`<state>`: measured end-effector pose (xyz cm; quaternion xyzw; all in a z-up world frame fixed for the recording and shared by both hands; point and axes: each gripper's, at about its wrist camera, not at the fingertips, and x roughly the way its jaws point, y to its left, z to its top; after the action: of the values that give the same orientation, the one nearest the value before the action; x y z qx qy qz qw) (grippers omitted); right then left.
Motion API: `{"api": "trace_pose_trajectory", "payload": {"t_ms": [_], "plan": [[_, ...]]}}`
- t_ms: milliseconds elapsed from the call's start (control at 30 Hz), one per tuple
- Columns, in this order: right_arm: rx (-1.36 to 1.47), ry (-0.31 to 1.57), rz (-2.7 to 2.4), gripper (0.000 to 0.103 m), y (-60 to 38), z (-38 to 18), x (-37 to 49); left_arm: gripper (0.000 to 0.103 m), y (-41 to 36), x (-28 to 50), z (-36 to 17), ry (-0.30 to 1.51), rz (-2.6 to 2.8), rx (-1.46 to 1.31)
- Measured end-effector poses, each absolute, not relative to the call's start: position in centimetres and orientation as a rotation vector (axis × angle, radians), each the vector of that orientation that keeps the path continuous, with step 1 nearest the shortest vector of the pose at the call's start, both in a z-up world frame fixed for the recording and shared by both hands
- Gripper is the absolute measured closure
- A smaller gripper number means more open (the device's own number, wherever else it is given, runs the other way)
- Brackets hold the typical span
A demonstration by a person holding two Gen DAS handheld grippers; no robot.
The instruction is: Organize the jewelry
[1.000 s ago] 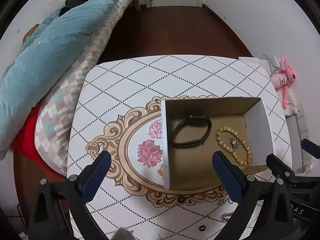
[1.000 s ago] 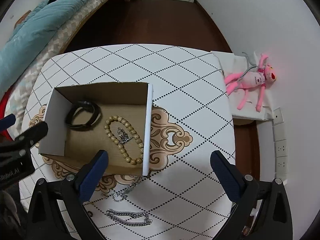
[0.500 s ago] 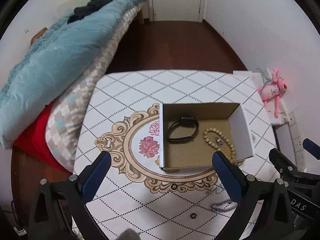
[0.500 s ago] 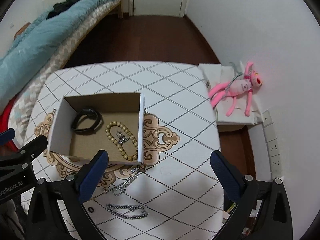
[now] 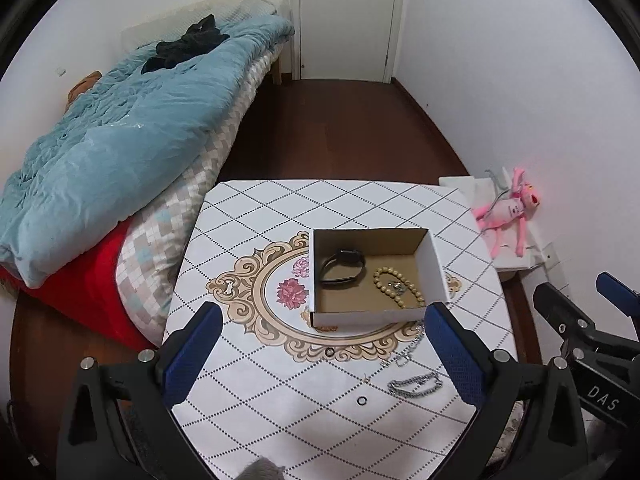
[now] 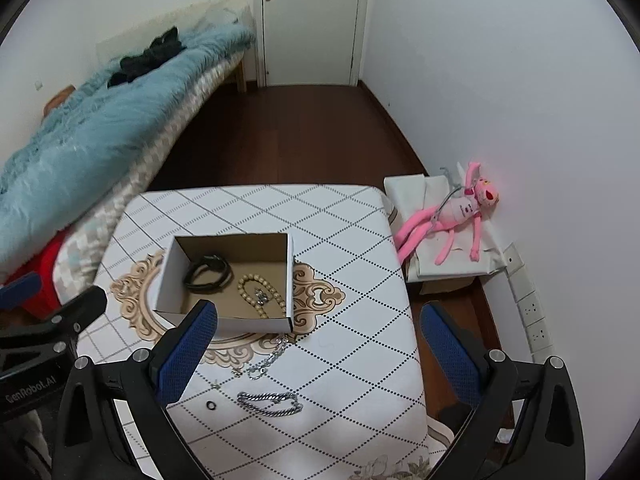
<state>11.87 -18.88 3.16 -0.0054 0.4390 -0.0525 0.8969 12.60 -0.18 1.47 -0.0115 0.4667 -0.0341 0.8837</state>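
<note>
An open cardboard box [image 5: 434,268] [image 6: 168,276] stands on the patterned table [image 5: 280,208] [image 6: 352,264]. Inside lie a black band [image 5: 343,267] [image 6: 208,275], a cream bead bracelet [image 5: 398,292] [image 6: 262,298] and a small silver piece [image 6: 262,295]. On the table near the box lie a thin silver chain [image 5: 408,350] [image 6: 268,358], a thick silver chain [image 5: 416,383] [image 6: 270,402] and two small black rings [image 5: 362,401] [image 6: 211,405] [image 5: 329,353]. My left gripper [image 5: 320,340] and right gripper [image 6: 316,340] are open and empty, held high above the table's near side.
A bed with a teal duvet [image 5: 120,132] [image 6: 80,148] lies left of the table. A pink plush toy [image 5: 510,212] [image 6: 456,212] lies on a white box by the right wall. Wall sockets [image 6: 532,320] sit low on the right. A door [image 5: 344,16] is at the back.
Both grippers have risen and pulled back from the box. The table and box look smaller, and the chains and rings on the near side have come into view.
</note>
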Motion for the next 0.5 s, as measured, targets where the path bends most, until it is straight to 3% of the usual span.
{"api": "trace_pose_trajectory", "payload": {"t_ms": [267, 433, 500], "plan": [[0.055, 0.916, -0.093, 0.0, -18.8, 4.0, 8.8, 0.0, 0.2, 10.4, 1.5, 0.975, -0.026, 0.019], [0.115, 1.057, -0.087, 0.0, -19.8, -2.1, 8.6, 0.0, 0.7, 10.2, -2.2, 1.031, 0.015, 0.029], [0.14, 1.114, -0.083, 0.009, -20.4, -5.2, 8.6, 0.0, 0.9, 10.4, -4.8, 1.08, 0.033, 0.038]]}}
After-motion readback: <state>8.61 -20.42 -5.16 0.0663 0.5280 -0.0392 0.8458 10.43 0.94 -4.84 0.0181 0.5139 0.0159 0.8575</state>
